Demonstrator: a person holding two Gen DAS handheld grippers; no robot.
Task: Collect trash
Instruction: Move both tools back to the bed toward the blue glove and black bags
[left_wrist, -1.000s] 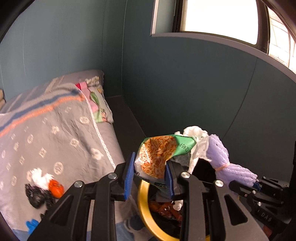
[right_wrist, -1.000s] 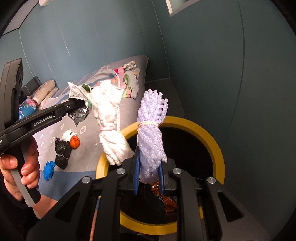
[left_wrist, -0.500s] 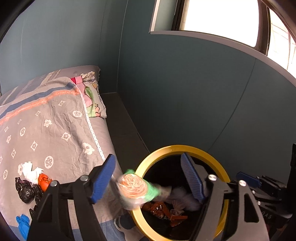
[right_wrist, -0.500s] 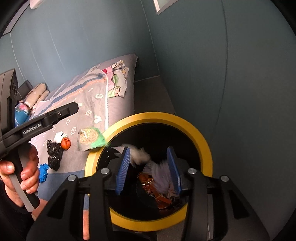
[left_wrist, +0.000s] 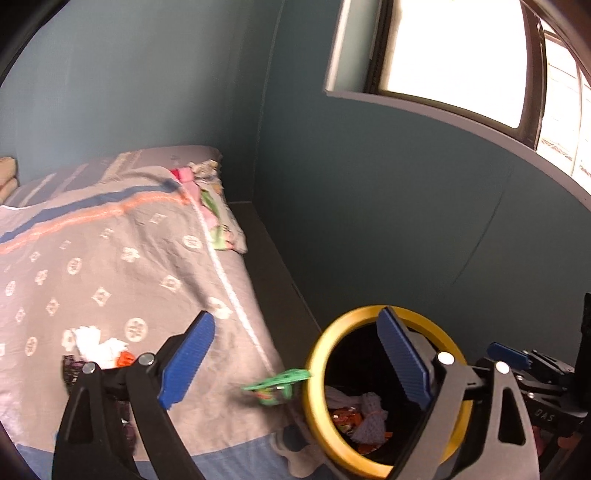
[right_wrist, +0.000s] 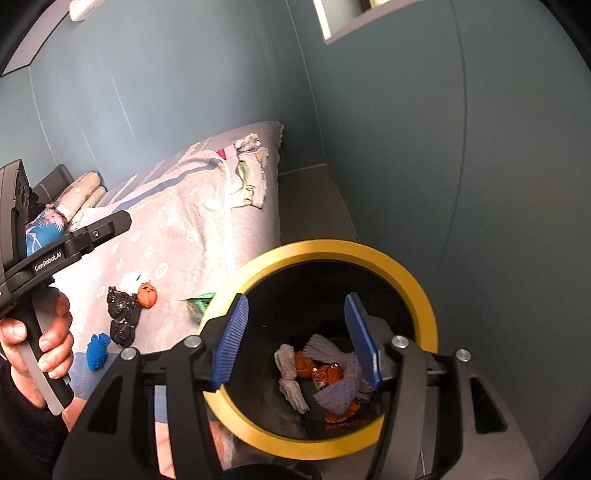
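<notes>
The wide bed with a grey patterned cover (left_wrist: 110, 266) is filling the left side of both views, and the loose rubbish is lying in a small group near its lower part, well apart from the bin. The black round bin with a yellow rim (right_wrist: 424, 310) is standing on the floor just beside the bed edge, close to the blue-grey wall (left_wrist: 388, 203), probably so that both hands are reaching it from the bed side.

The right gripper (right_wrist: 299, 339) is hovering over the bin mouth; its jaws have just been opening and nothing is between them. The left gripper (left_wrist: 295, 358) is pointing across the bed edge and the rim, its jaws have also just been opening, they are standing wide and empty.

Inside the bin the purple foam net bundle (right_wrist: 340, 391) and the white tied paper wad (right_wrist: 290, 376) are resting on the orange scraps. The green snack wrapper (left_wrist: 277, 386) is showing blurred at the outer side of the rim, over the bed edge; I cannot tell if it is lying there or falling.

On the cover the black crumpled bags (right_wrist: 122, 314), the orange ball (right_wrist: 147, 294), the white tissue (left_wrist: 96, 341) and the blue wad (right_wrist: 96, 350) are waiting. The room above them is free; the narrow gap between bed and wall is tight.
</notes>
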